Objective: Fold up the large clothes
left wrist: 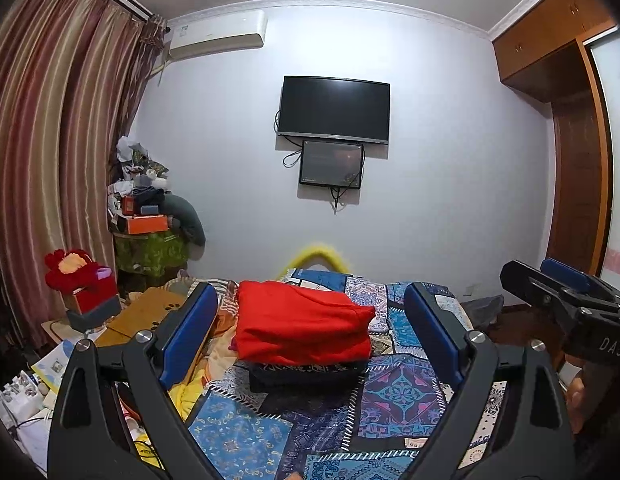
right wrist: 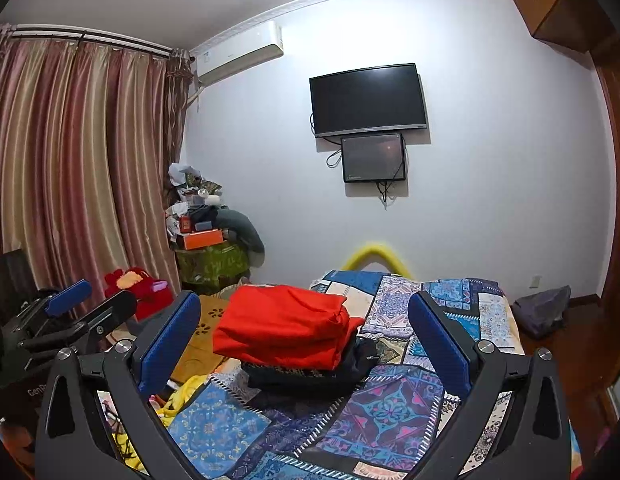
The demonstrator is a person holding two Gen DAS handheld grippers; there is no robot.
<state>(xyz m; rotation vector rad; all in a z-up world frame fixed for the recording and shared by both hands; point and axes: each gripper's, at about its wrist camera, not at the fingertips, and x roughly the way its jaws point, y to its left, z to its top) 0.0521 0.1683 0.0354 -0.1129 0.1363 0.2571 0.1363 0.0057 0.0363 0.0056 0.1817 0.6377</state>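
The folded red garment [left wrist: 302, 328] lies dead ahead of both wide-apart, empty claws, left claw [left wrist: 310, 332] and right claw [right wrist: 306, 340], its long axis crosswise

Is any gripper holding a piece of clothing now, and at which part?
Nothing is held. The left gripper and right gripper are both open and empty, above the folded red garment.

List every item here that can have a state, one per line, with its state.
left gripper: open, holding nothing
right gripper: open, holding nothing
red garment: folded, on top of the stack
dark garment: folded, under the red one
patchwork bedspread: spread over the bed
television: screen dark
small screen: dim
curtains: drawn shut
air conditioner: flap closed
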